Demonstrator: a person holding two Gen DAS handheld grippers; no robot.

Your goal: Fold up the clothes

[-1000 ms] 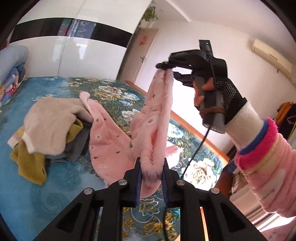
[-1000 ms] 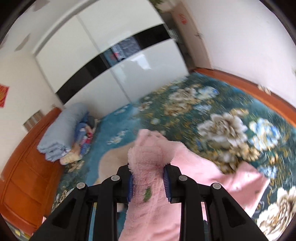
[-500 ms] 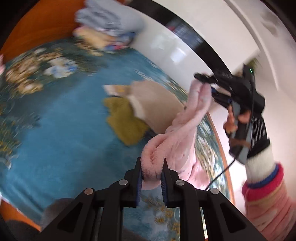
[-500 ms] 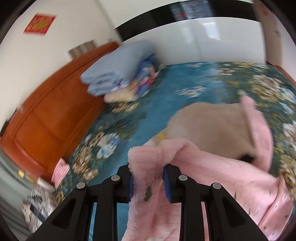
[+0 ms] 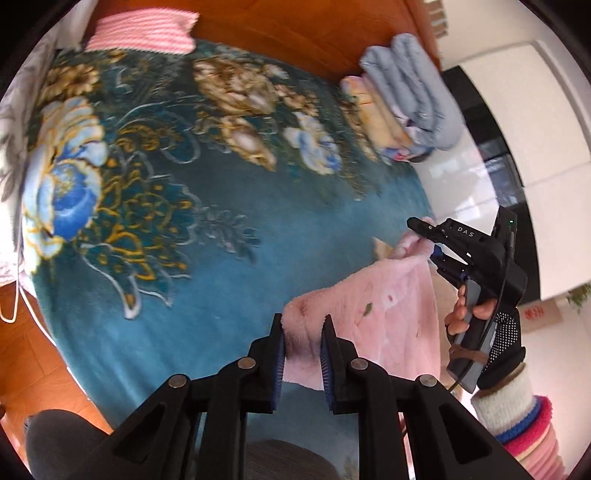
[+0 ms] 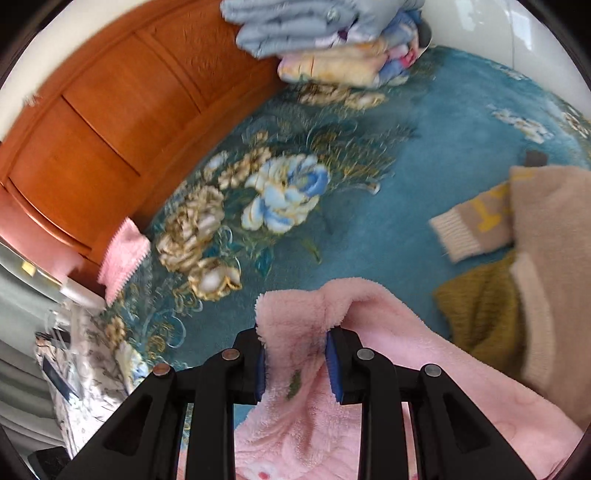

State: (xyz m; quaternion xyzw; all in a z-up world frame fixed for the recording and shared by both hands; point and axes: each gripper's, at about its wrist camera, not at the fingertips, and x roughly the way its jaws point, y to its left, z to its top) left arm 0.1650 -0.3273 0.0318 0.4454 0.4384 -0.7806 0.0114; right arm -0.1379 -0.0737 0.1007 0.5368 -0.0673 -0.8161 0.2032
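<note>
Swung from 12 toward bed (image 5: 258, 236) | both jaws clamp pink top (image 5: 388, 314) | folding unstarted, pile (image 6: 535, 258) at 3 waits

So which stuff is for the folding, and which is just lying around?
For the folding:
fluffy pink garment
left gripper
right gripper
beige sweater and mustard knit, probably next

Lying around:
stacked blue and floral bedding
pink striped cloth
</note>
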